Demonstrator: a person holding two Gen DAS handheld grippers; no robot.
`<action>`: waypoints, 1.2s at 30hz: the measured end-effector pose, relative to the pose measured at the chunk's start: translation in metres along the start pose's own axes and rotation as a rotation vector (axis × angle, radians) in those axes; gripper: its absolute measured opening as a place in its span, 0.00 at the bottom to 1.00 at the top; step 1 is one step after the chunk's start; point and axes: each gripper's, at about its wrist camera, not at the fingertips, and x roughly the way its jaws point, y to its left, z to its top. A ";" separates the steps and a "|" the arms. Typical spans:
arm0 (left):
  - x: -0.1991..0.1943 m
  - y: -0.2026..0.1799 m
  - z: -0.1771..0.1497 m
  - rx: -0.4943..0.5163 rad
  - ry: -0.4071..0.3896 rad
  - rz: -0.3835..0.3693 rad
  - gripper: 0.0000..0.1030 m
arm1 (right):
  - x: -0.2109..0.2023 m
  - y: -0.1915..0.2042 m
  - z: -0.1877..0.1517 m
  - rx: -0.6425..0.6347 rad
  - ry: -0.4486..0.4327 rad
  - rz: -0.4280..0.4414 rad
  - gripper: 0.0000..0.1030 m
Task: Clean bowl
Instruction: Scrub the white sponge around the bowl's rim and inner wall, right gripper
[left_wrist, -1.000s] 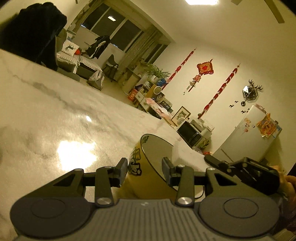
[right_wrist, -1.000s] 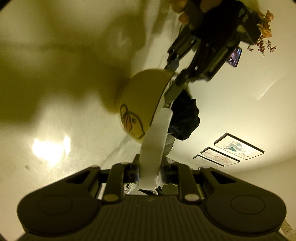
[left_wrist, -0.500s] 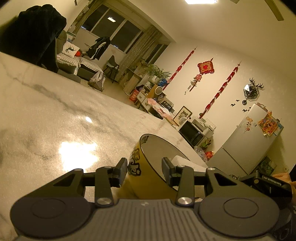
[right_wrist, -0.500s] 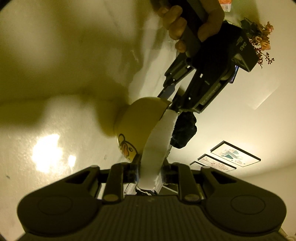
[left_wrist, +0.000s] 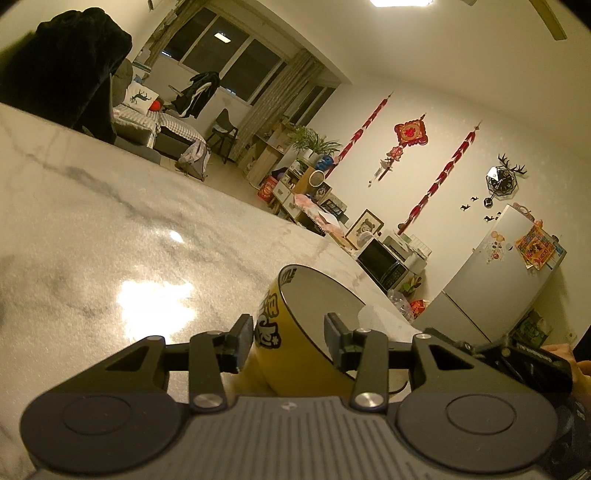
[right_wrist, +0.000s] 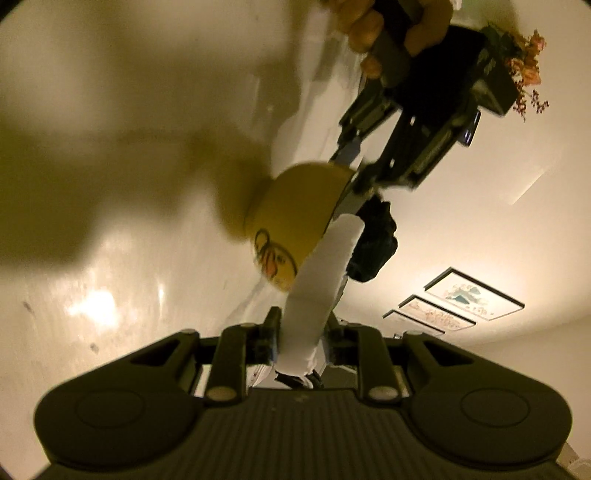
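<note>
A yellow bowl (left_wrist: 273, 332) with a cartoon face (right_wrist: 295, 206) is tipped on its side over the marble table (left_wrist: 110, 240). My left gripper (left_wrist: 288, 336) is shut on its rim, one pad on the outer wall and one inside. From the right wrist view, that left gripper (right_wrist: 351, 166) reaches the bowl from above, with a person's hand (right_wrist: 369, 22) on its handle. A white cloth strip (right_wrist: 321, 273) runs from my right gripper (right_wrist: 301, 343) up to the bowl's rim. The right jaws are opening slightly, with the cloth still pinched between them. In the left wrist view the cloth (left_wrist: 380, 317) lies by the bowl's right edge.
The marble top stretches left and ahead of the bowl, with a bright lamp glare (left_wrist: 155, 306). A dark coat (left_wrist: 70, 62) hangs past the far edge. Beyond the table stand a microwave (left_wrist: 384, 262) and a fridge (left_wrist: 498, 280).
The right gripper has drawn back toward the lower right of the left wrist view, and the white cloth now shows beside the bowl's rim. The bowl stays gripped.
</note>
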 end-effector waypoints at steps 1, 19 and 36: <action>0.000 0.000 0.000 0.000 0.001 0.000 0.42 | 0.003 0.001 -0.002 0.002 0.006 0.003 0.22; 0.002 0.001 0.000 0.000 0.015 -0.009 0.45 | 0.059 -0.006 -0.021 0.024 0.014 0.034 0.23; 0.006 0.002 0.000 -0.003 0.032 -0.016 0.48 | 0.095 -0.019 -0.020 -0.003 -0.027 0.034 0.23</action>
